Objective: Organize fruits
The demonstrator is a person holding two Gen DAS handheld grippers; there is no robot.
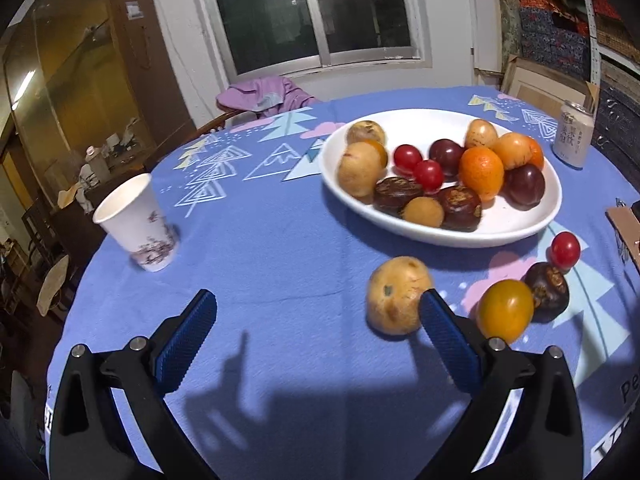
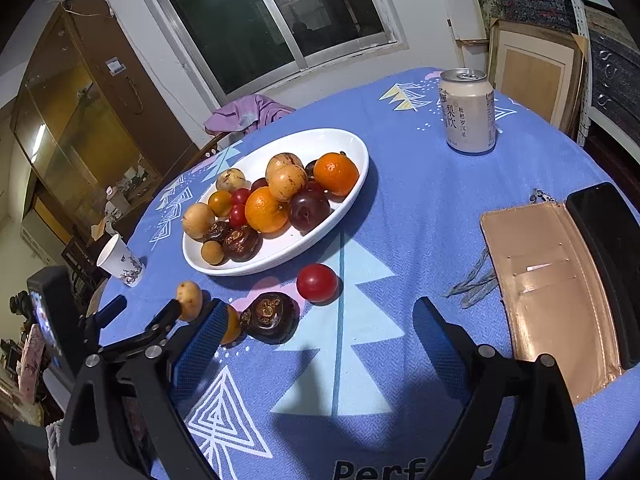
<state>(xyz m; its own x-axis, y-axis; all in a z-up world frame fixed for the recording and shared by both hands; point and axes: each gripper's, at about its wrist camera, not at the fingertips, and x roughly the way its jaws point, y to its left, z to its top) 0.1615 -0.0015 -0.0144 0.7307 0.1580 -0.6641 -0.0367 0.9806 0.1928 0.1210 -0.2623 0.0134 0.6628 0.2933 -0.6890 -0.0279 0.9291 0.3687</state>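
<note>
Between ribbed blue claw (image 1: 318, 318) pads: woven tablecloth (image 1: 260, 240).

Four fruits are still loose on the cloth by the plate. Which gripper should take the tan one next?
Probably the left gripper. It is open, and the tan fruit sits right beside its right finger. The right gripper, also open, is nearer the red fruit and dark fruit.
</note>
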